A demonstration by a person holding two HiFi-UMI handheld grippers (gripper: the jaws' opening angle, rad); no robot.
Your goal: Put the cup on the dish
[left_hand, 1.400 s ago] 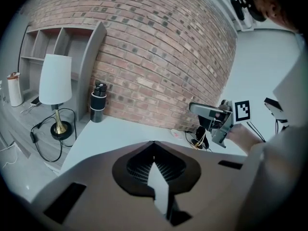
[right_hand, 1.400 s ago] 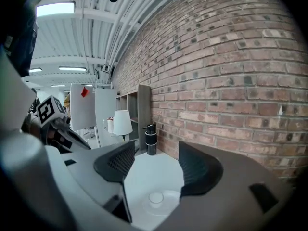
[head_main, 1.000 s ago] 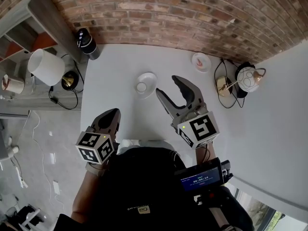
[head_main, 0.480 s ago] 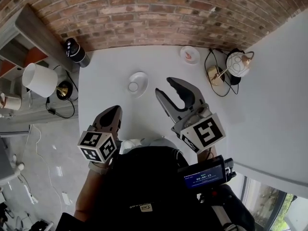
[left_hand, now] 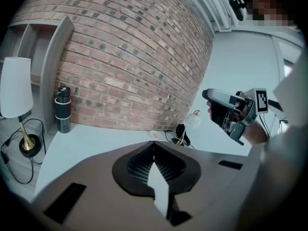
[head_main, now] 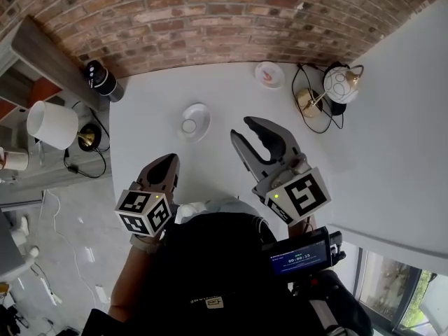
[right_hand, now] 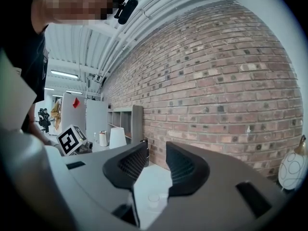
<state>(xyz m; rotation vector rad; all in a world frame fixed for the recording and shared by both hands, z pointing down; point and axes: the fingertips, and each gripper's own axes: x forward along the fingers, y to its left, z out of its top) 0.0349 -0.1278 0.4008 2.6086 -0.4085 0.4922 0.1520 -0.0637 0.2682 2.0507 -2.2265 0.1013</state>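
A small white cup (head_main: 188,126) stands on a white dish (head_main: 199,116) at the middle left of the white table; both show faintly between the right jaws, the cup (right_hand: 153,197) on the dish (right_hand: 162,202). My right gripper (head_main: 243,129) hovers above the table to the right of the dish and apart from it. Its jaws have just been closing; only a narrow gap stays between the tips, with nothing in it (right_hand: 156,150). My left gripper (head_main: 166,162) hangs near the table's front edge, shut and holding nothing (left_hand: 154,147).
A second small dish (head_main: 269,74) with a reddish mark sits at the back by the brick wall. A globe lamp (head_main: 338,82) with its cable stands at the back right. A dark bottle (head_main: 103,80) is at the back left, and a white-shaded lamp (head_main: 49,125) stands beside the table.
The right gripper's jaws have gone from wide open to nearly together, with nothing caught between them. The head view has swung, so the table's things sit further left. The left gripper stays shut.
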